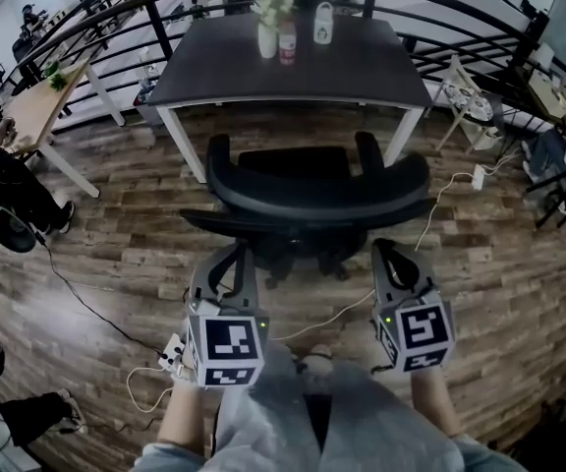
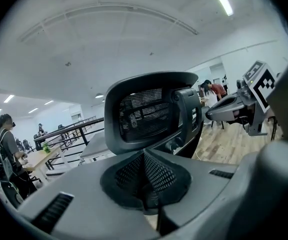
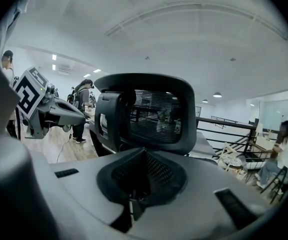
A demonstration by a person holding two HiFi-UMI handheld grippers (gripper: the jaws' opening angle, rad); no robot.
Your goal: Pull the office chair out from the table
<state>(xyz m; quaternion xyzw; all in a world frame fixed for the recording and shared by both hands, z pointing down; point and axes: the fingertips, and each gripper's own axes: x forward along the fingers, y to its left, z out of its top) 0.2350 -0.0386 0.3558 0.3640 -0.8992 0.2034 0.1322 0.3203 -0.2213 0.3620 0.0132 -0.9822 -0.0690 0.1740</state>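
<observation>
The black office chair stands on the wood floor just in front of the dark table, its curved mesh back toward me. My left gripper and right gripper sit side by side close behind the backrest, one near each end. Both are shut with nothing between the jaws. From the left gripper view the chair back rises just beyond the closed left gripper, with the right gripper beside it. The right gripper view shows the chair back past the closed right gripper.
On the table stand a vase of flowers and two bottles. A power strip and cables lie on the floor by my left foot; a white cable runs on the right. A black railing curves behind the table.
</observation>
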